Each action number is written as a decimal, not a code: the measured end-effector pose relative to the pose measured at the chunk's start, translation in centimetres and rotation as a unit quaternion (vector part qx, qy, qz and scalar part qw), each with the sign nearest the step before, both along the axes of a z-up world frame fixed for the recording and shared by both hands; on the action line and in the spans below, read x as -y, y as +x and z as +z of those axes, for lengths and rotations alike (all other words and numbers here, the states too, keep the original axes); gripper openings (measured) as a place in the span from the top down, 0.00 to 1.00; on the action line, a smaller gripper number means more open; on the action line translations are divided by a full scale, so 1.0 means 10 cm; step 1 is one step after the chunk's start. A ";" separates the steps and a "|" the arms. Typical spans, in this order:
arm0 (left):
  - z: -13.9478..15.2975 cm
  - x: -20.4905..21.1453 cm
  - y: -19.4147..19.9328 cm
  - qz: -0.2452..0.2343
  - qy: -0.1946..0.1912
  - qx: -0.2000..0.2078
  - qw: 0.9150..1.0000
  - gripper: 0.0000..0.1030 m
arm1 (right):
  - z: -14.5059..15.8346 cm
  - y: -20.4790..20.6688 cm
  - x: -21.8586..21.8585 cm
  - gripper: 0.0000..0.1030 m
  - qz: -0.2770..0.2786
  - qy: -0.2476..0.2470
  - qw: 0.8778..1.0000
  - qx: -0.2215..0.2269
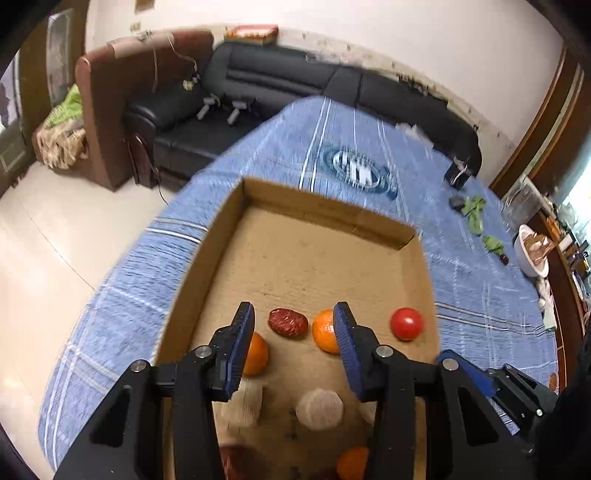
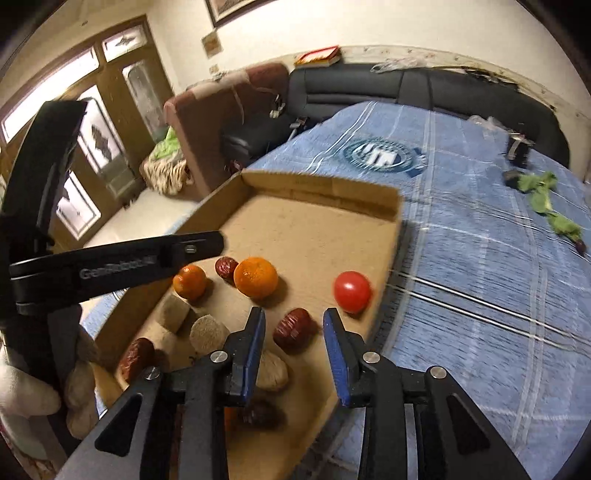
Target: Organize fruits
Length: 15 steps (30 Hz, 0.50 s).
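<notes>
Fruits in cardboard tray (image 1: 408, 236), glossy tomato (image 1: 406, 324), oranges, wrinkled red dates, both jaws partly open, empty.

Black sofa (image 1: 295, 85) — white wall (image 1: 406, 33), pale floor (image 1: 55, 236).

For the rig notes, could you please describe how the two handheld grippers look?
Both the left gripper and the right gripper have matte black angular link arms with silver pivot pins and flat blue ribbed fingers. The right wrist view shows pale lettering on the left gripper's black side.
</notes>
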<state>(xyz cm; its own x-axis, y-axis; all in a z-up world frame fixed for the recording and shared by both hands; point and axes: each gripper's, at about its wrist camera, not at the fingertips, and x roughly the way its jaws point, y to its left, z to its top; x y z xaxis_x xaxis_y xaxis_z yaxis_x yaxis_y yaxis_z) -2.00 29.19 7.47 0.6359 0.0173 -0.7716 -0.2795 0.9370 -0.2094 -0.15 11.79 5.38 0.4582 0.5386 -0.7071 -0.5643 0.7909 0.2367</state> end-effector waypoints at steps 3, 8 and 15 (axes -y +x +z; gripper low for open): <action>0.18 0.15 -0.26 0.014 0.012 0.033 0.999 0.41 | 0.09 -0.14 0.29 0.64 -0.027 0.019 0.999 0.007; 0.35 0.51 -0.67 0.055 0.025 0.065 0.996 0.21 | 0.13 -0.51 0.78 0.64 -0.078 0.033 0.996 0.025; 0.47 1.04 -1.19 0.098 0.050 0.115 0.987 0.09 | 0.09 -0.88 1.33 0.63 -0.145 0.038 0.988 0.046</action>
